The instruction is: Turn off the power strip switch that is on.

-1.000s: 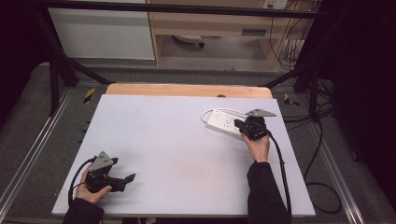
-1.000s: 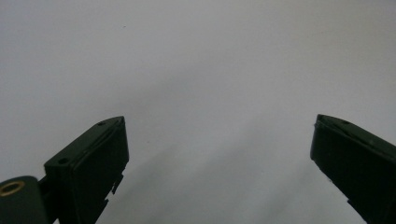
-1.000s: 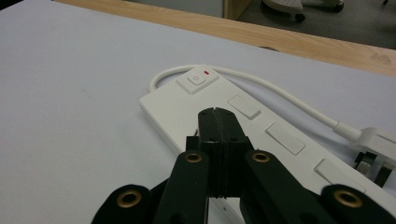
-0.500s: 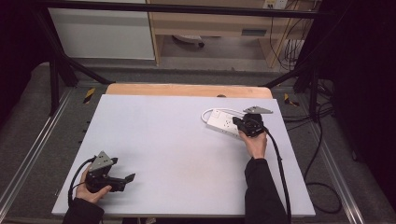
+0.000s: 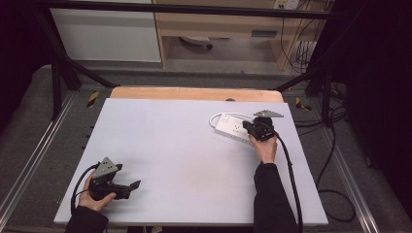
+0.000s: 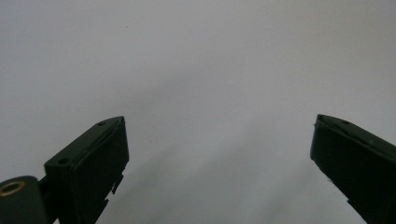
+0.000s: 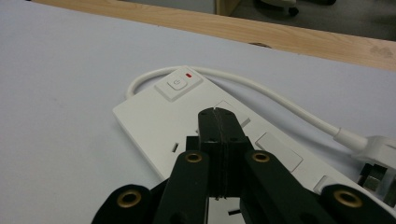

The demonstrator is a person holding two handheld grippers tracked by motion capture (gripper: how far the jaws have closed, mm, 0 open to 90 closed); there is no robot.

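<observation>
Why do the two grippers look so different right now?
The left gripper has its jaws spread wide open; the right gripper has its jaws pressed shut. The left one is over bare table; the right one is over the white power strip. Both are black and held in a hand.

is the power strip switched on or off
Cannot tell for sure. The power strip has a small red mark beside its switch button, but whether that is a lit lamp is unclear; its plug lies loose on the table.
</observation>
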